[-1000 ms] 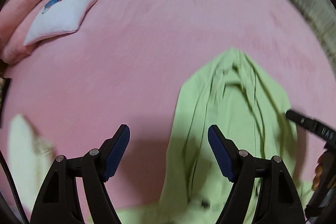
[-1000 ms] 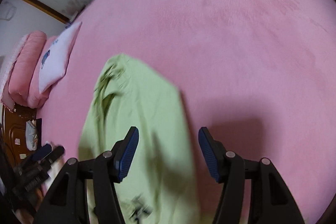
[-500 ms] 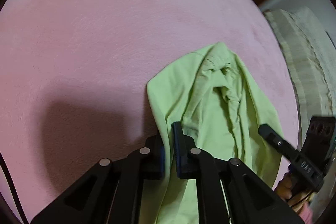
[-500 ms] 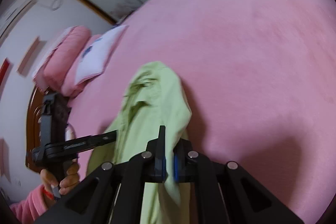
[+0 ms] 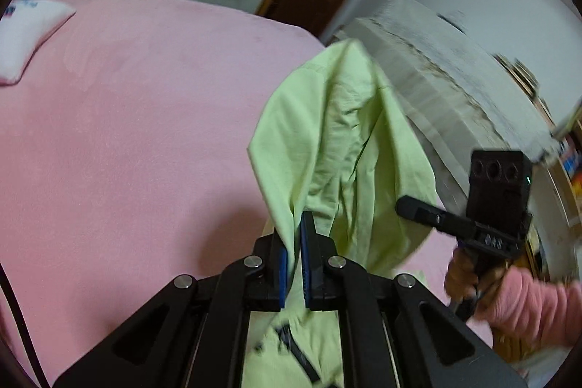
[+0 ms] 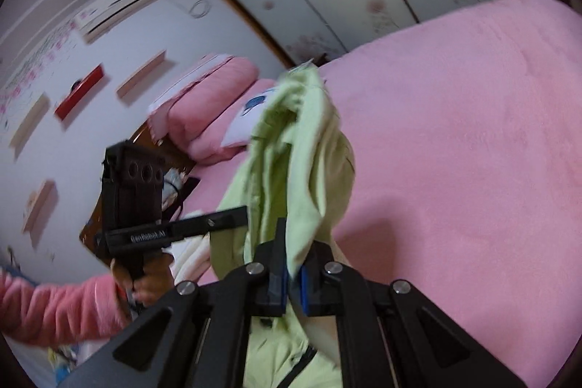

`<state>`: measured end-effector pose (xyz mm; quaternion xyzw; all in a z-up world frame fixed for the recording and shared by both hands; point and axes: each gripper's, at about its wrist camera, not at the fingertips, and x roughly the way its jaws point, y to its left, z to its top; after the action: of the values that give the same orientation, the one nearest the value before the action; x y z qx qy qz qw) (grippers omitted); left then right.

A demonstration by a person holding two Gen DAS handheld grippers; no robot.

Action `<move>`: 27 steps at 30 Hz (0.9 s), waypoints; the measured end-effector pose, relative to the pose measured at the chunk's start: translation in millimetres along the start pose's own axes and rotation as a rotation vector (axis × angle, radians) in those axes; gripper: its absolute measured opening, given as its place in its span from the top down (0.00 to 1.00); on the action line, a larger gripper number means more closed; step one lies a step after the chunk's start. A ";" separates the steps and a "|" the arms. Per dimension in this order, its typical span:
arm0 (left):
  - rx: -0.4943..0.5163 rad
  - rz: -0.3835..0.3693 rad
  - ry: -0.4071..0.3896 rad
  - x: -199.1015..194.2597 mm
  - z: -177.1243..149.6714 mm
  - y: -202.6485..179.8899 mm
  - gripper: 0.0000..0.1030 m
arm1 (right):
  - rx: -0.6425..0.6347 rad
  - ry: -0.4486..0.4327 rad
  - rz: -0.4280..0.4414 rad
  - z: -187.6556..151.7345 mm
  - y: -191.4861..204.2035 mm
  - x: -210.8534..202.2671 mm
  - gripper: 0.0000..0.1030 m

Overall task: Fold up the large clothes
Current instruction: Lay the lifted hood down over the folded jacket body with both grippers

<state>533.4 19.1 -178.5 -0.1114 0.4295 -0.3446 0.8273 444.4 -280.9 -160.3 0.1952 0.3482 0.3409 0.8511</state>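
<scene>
A light green garment [image 5: 338, 148] hangs bunched in the air above a pink bed [image 5: 127, 133]. My left gripper [image 5: 294, 242] is shut on one edge of it. My right gripper [image 6: 291, 264] is shut on another edge of the same green garment [image 6: 291, 155]. The right gripper also shows in the left wrist view [image 5: 403, 206], to the right of the cloth. The left gripper shows in the right wrist view [image 6: 240, 217], to the left of the cloth. The lower part of the garment drops out of view below both grippers.
A white pillow [image 5: 25, 35] and pink rolled bedding [image 6: 211, 104] lie at the bed's head. A white patterned mattress or cover [image 5: 454, 90] stands beyond the bed's right side. Wall shelves [image 6: 80, 93] and dark wooden furniture [image 6: 109, 206] are on the left.
Both grippers closed on the green garment's edges and lifted it off the bed. The cameras now tilt up and show the walls.
</scene>
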 end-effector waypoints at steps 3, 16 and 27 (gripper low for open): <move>0.024 -0.001 0.022 -29.3 -30.1 -12.3 0.96 | -0.045 0.025 0.007 -21.2 23.6 -23.4 0.96; 0.115 0.251 0.175 -26.0 -156.5 -38.8 0.85 | 0.033 0.122 -0.267 -129.9 27.8 -67.1 0.34; 0.079 0.521 0.432 -40.2 -219.4 -31.4 0.33 | 0.032 0.378 -0.467 -171.7 32.6 -77.3 0.30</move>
<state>329.9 47.3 -270.9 0.1095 0.5952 -0.1537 0.7811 264.7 -297.4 -223.1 0.0564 0.5412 0.1605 0.8235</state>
